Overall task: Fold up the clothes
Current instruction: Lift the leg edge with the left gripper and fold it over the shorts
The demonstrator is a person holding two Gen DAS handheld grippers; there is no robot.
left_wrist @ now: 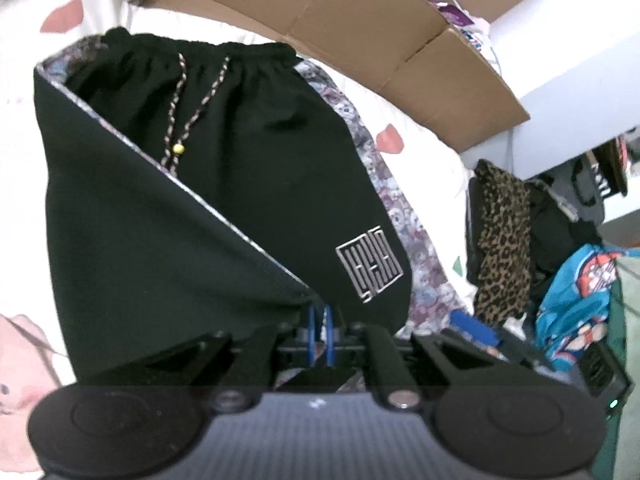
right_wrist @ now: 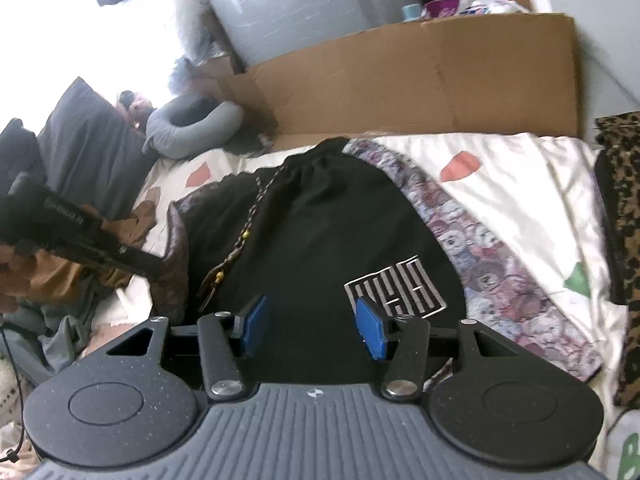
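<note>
left gripper [left_wrist: 321, 322] is clamped on a hem corner of the black shorts [left_wrist: 248, 168], that leg pulled up and folded diagonally over the front, patterned lining edge showing. shorts lie on the white bedsheet [left_wrist: 424, 148], waistband away, drawstring [left_wrist: 178, 120] down the middle, white logo [left_wrist: 370, 270] near the right hem. right gripper [right_wrist: 316, 322] hovers over the shorts by the logo, blue pads [right_wrist: 372, 332] apart, nothing between them. cardboard box [right_wrist: 420, 92] behind the bed, leopard-print cloth [left_wrist: 502, 240] at right edge.

cardboard box [right_wrist: 420, 80], grey neck pillow [right_wrist: 192, 128], patterned bedsheet [right_wrist: 520, 200]
</note>
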